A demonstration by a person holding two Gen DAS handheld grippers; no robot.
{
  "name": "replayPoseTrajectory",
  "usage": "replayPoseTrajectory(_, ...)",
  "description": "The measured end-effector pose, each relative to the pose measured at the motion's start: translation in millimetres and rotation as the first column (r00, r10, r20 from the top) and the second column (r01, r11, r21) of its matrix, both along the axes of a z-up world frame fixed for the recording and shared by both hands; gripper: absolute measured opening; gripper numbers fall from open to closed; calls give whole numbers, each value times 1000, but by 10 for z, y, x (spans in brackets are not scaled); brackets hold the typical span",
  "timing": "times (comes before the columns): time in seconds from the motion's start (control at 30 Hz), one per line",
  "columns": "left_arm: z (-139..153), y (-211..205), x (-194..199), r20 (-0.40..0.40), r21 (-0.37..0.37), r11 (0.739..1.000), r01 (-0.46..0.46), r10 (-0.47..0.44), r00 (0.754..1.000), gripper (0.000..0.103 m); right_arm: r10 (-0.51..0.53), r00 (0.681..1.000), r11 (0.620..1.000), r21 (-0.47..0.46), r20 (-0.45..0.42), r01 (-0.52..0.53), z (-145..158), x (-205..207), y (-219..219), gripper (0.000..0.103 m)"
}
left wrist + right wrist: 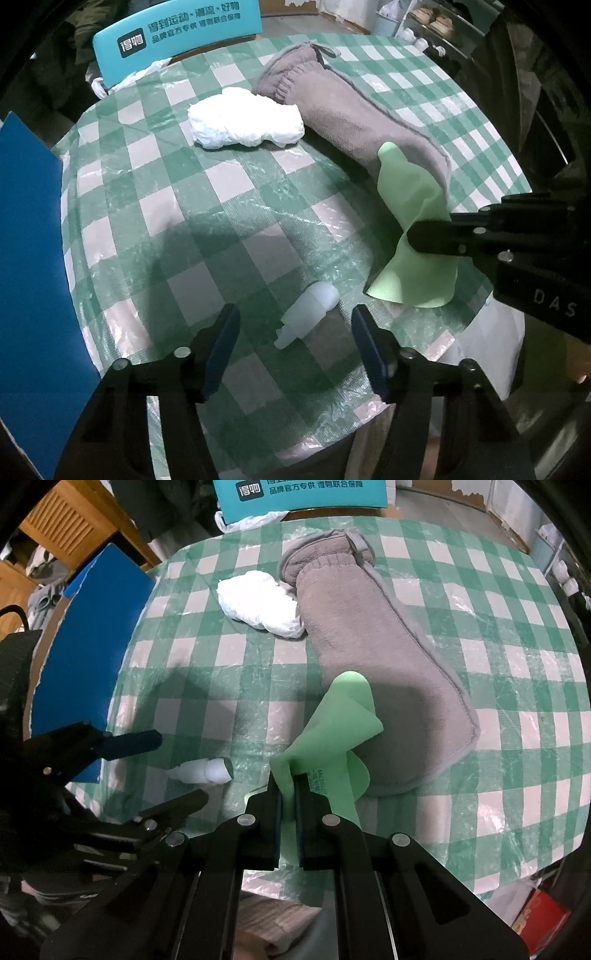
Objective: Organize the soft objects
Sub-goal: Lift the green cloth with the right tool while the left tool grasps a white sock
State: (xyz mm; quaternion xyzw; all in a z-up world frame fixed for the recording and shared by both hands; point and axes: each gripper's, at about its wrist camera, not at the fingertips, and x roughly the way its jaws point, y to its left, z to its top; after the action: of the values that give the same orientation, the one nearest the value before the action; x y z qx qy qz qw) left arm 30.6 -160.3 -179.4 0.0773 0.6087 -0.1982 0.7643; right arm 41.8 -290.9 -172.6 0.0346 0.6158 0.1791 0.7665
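Right gripper (288, 775) pinches the green cloth (332, 731) low in frame. My left gripper (295, 332) gapes around the white bottle (308, 314).

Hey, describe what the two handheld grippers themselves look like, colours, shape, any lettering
Both grippers are matte black angular linkage frames with round silver pivot screws. The left gripper carries dark blue finger pads. The right gripper has the same blue-edged pads and pale "DAS" lettering on its body, seen in the left wrist view. No cables or sleeves show.

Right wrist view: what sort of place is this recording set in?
Probably a lived-in home room: a table under a green checked tablecloth with plastic film, a wooden cabinet, and a teal shipping box behind.
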Motion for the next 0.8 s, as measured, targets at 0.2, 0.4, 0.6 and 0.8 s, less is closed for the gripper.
replayPoseTrajectory(0.2,-11,-35,-7,4,-3,1000,20,-20,1000,56,0,1000,1000,13,-5,0,-7,6,-8,6)
replayPoseTrajectory(0.4,-70,-114,-38,-8,10,999,52,-52,999,56,0,1000,1000,14,-6,0,0,12,-3,6)
replayPoseTrajectory(0.6,-140,-133,-44,-30,15,998,54,-54,998,31,4,1000,1000,13,-4,-4,17,22,2,6)
replayPoseTrajectory(0.8,-133,-83,6,-38,-9,1000,30,-30,999,19,6,1000,1000,12,-3,-5,17,19,-2,6)
